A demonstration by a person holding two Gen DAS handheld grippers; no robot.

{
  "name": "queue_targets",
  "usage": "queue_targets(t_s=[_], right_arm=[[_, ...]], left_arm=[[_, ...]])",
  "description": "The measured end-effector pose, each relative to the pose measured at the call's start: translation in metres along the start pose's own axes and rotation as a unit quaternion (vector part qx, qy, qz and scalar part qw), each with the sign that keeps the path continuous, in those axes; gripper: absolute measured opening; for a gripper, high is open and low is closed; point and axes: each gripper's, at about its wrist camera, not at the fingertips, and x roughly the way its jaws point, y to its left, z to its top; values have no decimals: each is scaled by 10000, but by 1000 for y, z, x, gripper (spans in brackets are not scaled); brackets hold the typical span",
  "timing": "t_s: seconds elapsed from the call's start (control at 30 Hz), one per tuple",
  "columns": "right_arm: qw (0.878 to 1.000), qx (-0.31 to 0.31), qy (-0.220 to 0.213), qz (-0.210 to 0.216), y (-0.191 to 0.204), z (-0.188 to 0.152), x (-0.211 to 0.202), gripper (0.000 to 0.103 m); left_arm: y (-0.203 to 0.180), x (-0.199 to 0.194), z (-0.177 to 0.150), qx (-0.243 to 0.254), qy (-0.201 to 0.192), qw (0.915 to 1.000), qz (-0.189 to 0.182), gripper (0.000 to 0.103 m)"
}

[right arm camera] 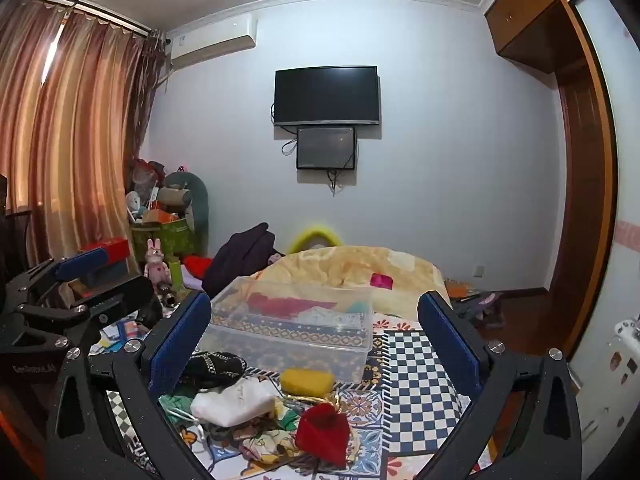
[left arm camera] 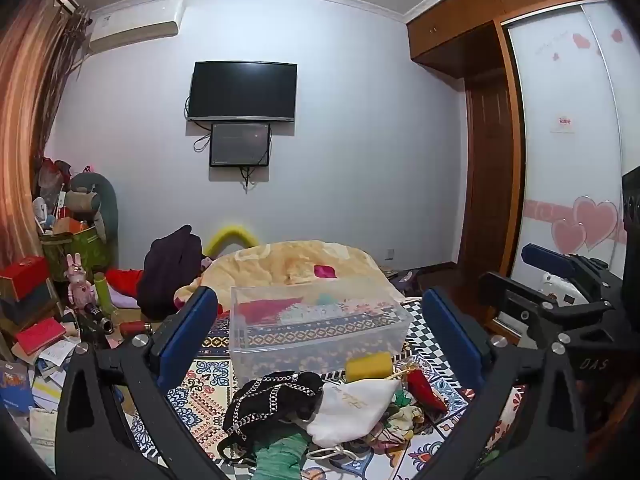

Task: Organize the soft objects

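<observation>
Both tools are hovering over the bed (right arm camera: 416, 364), jaws spread wide, gripping nothing: left tool (left arm camera: 320, 344), right tool (right arm camera: 316, 344). Soft items are lying in a near pile: black bag (left arm camera: 272, 400), white pouch (left arm camera: 352, 408), yellow sponge (left arm camera: 368, 366), red pouch (right arm camera: 322, 432). The clear bin (left arm camera: 320, 320) is sitting just beyond, some fabric inside.
</observation>
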Motion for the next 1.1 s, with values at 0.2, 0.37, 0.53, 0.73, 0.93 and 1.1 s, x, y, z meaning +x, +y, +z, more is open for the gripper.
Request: queue_targets(t_s=[0.2,0.37,0.53,0.73,0.93,1.1], right_arm=[[10000,50,42,55,-1,0,-1,103],[10000,58,-28,48,-5,7,-10,103],[10000,57,-36,62,-2,7,-8,103],[9999,72,-46,54,-3,5,-7,103],[9999,78,-51,68,-2,6,-9,103],[9999,84,-58,67,-2,7,-10,103]], left_arm=[[3,1,0,-143,83,9999,-29,103],[-3,0,0,-98,27,9999,-20,103],[-1,-3,0,-103,-9,9999,-37,103],[-2,-3,0,-78,-26,10000,-23,103],[-3,-4,-1,-78,-29,10000,-42,103],[-2,-5,-1,-106,-26,9999,-52,103]])
